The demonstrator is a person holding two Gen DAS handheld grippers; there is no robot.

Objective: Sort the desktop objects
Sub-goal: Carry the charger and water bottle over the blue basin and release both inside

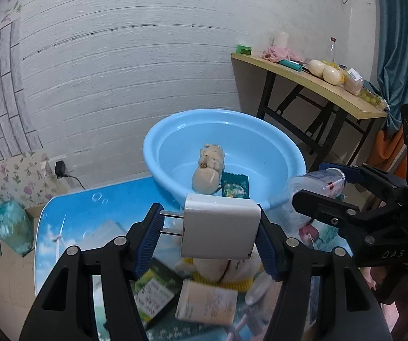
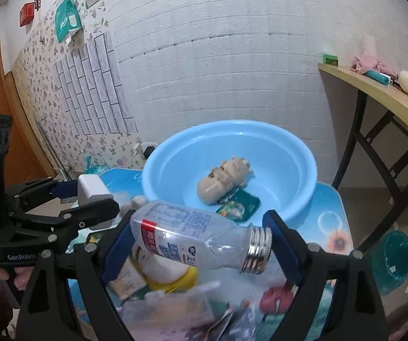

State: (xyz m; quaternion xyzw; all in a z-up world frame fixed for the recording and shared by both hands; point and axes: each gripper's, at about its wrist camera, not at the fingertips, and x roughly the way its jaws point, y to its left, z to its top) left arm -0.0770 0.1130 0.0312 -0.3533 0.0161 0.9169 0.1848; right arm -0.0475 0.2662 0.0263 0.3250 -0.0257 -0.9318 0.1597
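Observation:
My left gripper point(image 1: 210, 231) is shut on a white plug adapter point(image 1: 219, 226), its prongs pointing left, held above the table. It also shows in the right wrist view point(image 2: 91, 191). My right gripper point(image 2: 201, 240) is shut on a clear plastic bottle point(image 2: 195, 234) with a silver cap, lying sideways; the bottle also shows in the left wrist view point(image 1: 316, 183). Ahead stands a light blue basin point(image 1: 260, 130) point(image 2: 289, 147) holding a beige plush toy point(image 1: 209, 170) point(image 2: 224, 177) and a green packet point(image 1: 235, 186) point(image 2: 239, 206).
Below the grippers lie a plush with a yellow band point(image 1: 226, 275), a small carton point(image 1: 206, 302), a green booklet point(image 1: 153, 292) and wrappers on the blue printed table point(image 1: 90, 216). A wooden side table point(image 1: 317, 85) with clutter stands at right. A teal bin point(image 2: 397, 258) sits on the floor.

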